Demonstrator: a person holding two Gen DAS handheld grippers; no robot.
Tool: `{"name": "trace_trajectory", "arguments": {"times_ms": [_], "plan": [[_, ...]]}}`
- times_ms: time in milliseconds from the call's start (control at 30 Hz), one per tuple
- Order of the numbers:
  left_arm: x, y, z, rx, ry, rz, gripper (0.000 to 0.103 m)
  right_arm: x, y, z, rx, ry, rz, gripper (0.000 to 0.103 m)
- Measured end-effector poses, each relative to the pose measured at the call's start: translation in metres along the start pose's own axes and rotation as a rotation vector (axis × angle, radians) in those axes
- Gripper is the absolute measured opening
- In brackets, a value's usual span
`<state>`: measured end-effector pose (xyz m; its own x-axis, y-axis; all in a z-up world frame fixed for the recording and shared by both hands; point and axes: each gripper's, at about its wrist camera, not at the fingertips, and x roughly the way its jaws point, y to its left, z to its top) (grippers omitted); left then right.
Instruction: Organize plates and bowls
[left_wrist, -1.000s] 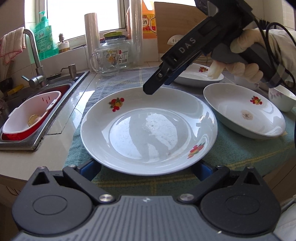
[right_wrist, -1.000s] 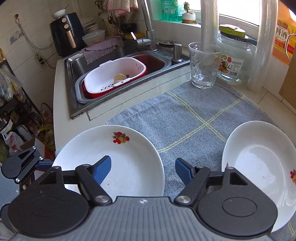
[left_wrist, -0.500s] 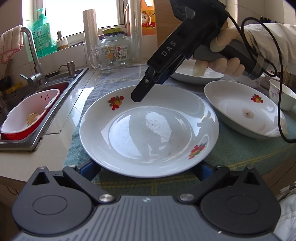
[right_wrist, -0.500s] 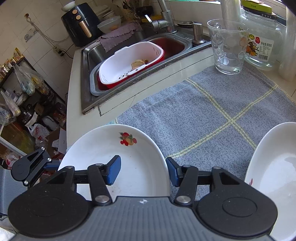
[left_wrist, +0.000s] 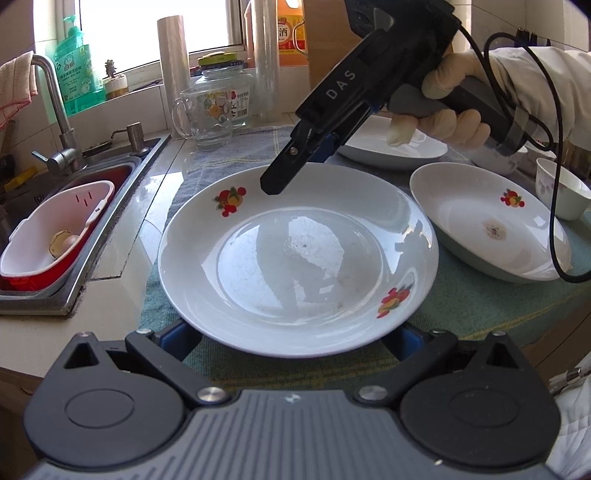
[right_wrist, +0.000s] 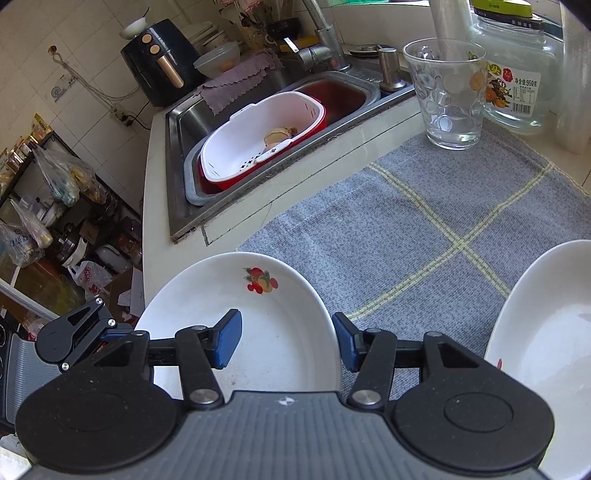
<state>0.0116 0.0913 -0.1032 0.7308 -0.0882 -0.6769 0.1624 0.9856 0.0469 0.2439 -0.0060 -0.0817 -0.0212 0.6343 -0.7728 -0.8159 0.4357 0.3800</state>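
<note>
Since a second earlier, the right gripper (right_wrist: 287, 338) had swung down over the plate's (left_wrist: 295, 258) far rim at about twelve o'clock and narrowed to its tightest, one blue pad inside the rim, one outside, clamped on it. Probably that was for lifting the plate off the cloth (right_wrist: 424, 236). The left gripper (left_wrist: 291, 341) sat spread wide at six o'clock, holding nothing.
</note>
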Motion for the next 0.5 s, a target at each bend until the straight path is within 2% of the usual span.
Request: {"name": "trace_trajectory", "arguments": {"times_ms": [500], "plan": [[0.034,0.035,0.038,0.060,-0.021,-0.049,0.101,-0.009,-0.029,0.036,0.031,-0.069,-0.064,0.060]]}}
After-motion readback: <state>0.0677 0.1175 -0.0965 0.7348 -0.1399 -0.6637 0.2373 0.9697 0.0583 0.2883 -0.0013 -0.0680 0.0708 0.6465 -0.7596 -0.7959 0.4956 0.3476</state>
